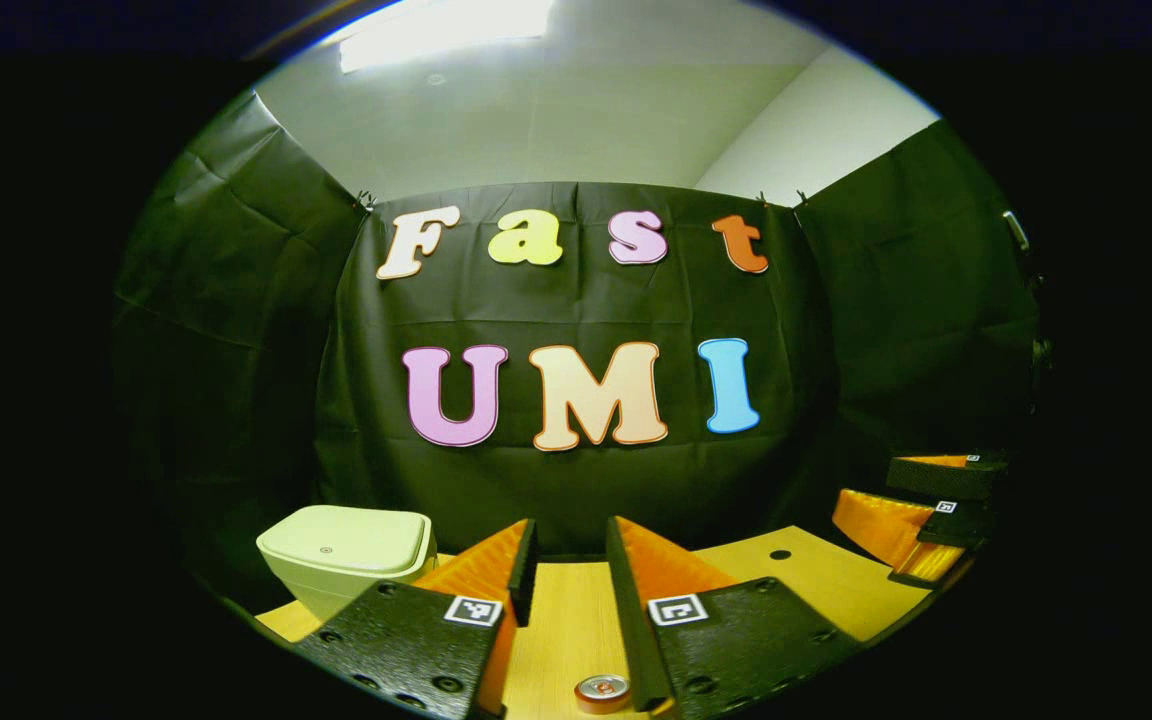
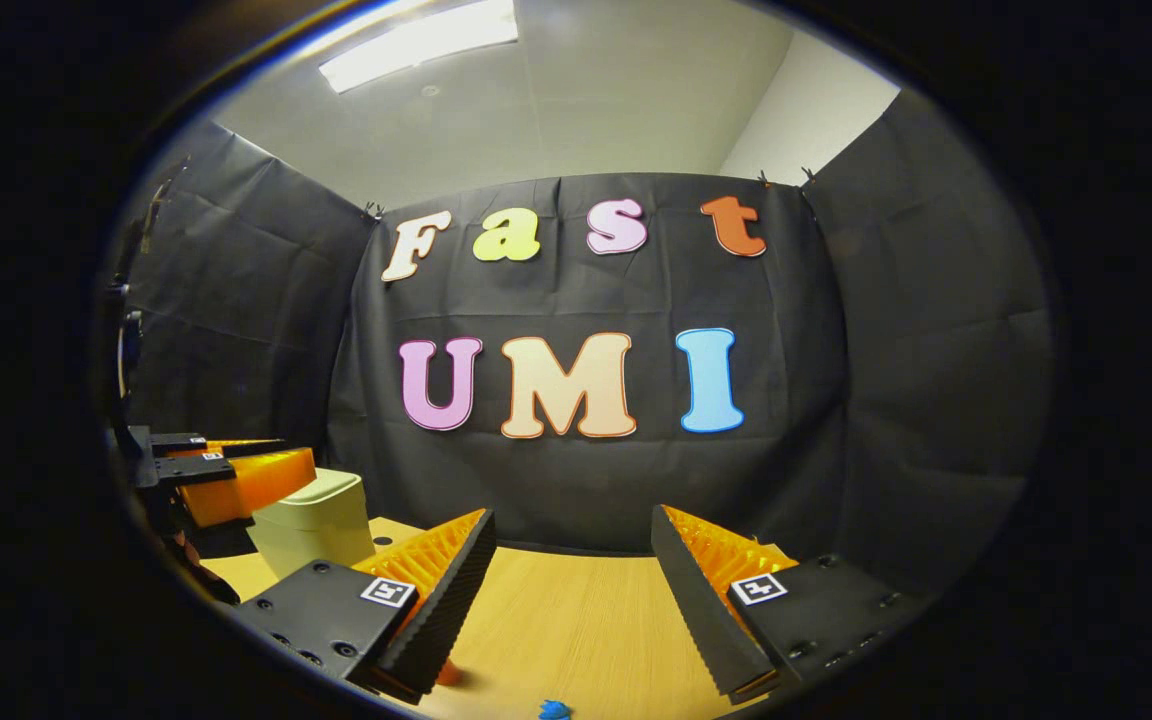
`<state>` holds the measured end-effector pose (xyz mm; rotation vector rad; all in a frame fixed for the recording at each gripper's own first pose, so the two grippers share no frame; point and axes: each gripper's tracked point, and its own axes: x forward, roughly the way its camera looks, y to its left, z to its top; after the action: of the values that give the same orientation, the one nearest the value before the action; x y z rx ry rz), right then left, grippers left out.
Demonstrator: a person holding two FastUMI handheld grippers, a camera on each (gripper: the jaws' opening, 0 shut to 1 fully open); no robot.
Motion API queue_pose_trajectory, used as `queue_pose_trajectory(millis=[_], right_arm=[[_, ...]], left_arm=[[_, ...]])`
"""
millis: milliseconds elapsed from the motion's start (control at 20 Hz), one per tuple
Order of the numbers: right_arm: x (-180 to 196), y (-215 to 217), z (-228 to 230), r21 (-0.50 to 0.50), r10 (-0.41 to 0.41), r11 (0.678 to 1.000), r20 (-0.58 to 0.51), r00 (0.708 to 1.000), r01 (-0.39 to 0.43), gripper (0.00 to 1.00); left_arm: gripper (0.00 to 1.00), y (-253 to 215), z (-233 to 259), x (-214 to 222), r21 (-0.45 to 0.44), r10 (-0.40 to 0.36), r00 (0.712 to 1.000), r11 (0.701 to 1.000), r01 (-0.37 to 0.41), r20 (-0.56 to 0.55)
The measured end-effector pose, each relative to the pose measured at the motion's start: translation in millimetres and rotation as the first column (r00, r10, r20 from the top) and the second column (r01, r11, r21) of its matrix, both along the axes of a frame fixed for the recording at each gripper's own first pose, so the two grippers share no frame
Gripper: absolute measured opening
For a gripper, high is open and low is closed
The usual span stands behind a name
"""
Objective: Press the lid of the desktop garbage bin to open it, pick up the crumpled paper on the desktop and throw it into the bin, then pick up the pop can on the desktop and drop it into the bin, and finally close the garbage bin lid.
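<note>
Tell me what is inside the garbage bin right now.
Nothing inside can be seen: the garbage bin has its lid closed flat on top, covering the interior. The pop can stands on the desktop, outside it.

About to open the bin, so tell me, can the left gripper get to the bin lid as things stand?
Probably yes. The bin lid lies shut just left of the open left gripper, with nothing between them; the pop can sits lower, out of that path.

no readable text — just coded square markers point(image 1: 473, 610) on tongs.
</note>
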<state>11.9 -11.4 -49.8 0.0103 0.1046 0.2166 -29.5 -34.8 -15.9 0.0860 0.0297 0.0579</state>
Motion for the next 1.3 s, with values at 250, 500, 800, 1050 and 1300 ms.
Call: queue_pose_trajectory(millis=[250, 500, 800, 1050, 1300], right_arm=[[-5.6, 1.1, -12.5, 0.020, 0.103, 0.994, -0.014, 0.995, -0.103, 0.98], [6.7, 10.9, -14.3, 0.062, 0.072, 0.996, -0.025, 0.997, -0.070, 0.98], [19.6, 45.9, -27.4, 0.052, 0.054, 0.997, -0.065, 0.996, -0.051, 0.97], [33.6, 63.0, -39.0, 0.017, 0.033, 0.999, -0.096, 0.995, -0.031, 0.96], [43.5, 75.6, -49.8, -0.016, 0.020, 1.000, -0.127, 0.992, -0.022, 0.97]], left_arm=[[0.00, 36.1, 12.8, -2.3, 0.039, 0.151, 0.988, 0.988, -0.152, 0.026], [0.00, 101.2, 1.5, 1.3, 0.073, 0.222, 0.975, 0.973, -0.221, -0.014], [0.00, 181.7, -17.5, 16.8, 0.071, 0.292, 0.955, 0.955, -0.288, -0.055], [0.00, 231.3, -47.2, 30.0, 0.001, 0.335, 0.936, 0.942, -0.337, -0.107], [0.00, 261.7, -92.1, 37.4, -0.074, 0.361, 0.911, 0.922, -0.381, -0.200]])
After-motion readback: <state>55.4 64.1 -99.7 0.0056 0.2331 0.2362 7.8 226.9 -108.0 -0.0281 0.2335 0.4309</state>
